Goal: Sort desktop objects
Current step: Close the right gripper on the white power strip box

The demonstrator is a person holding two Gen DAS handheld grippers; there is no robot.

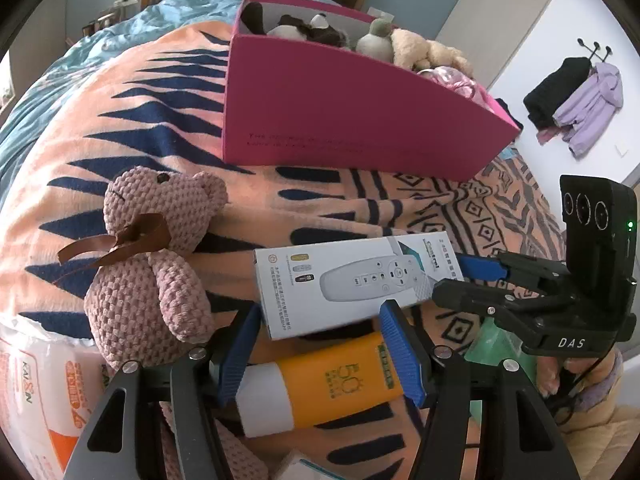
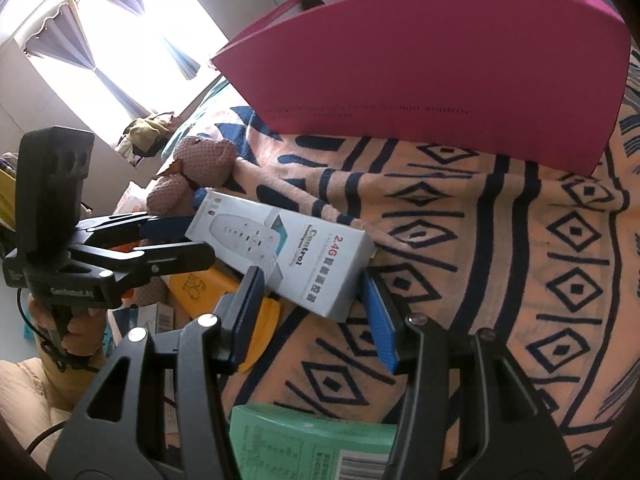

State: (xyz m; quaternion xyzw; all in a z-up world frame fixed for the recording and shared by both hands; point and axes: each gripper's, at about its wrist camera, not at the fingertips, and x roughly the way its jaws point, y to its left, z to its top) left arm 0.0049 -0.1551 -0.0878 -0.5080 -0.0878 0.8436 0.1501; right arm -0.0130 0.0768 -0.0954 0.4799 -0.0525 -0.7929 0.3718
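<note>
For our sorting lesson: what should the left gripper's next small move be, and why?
Probably close the left gripper on the orange tube: its blue pads flank the tube, which lies on the blanket with nothing gripping it visibly yet.

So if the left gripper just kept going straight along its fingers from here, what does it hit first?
Most likely the orange tube, which already lies crosswise between the left gripper fingers. Beyond it comes the white remote-control box, whose far end sits between the right gripper fingers. Depth is hard to judge.

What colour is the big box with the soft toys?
Magenta pink box, seen best in the left wrist view.
</note>
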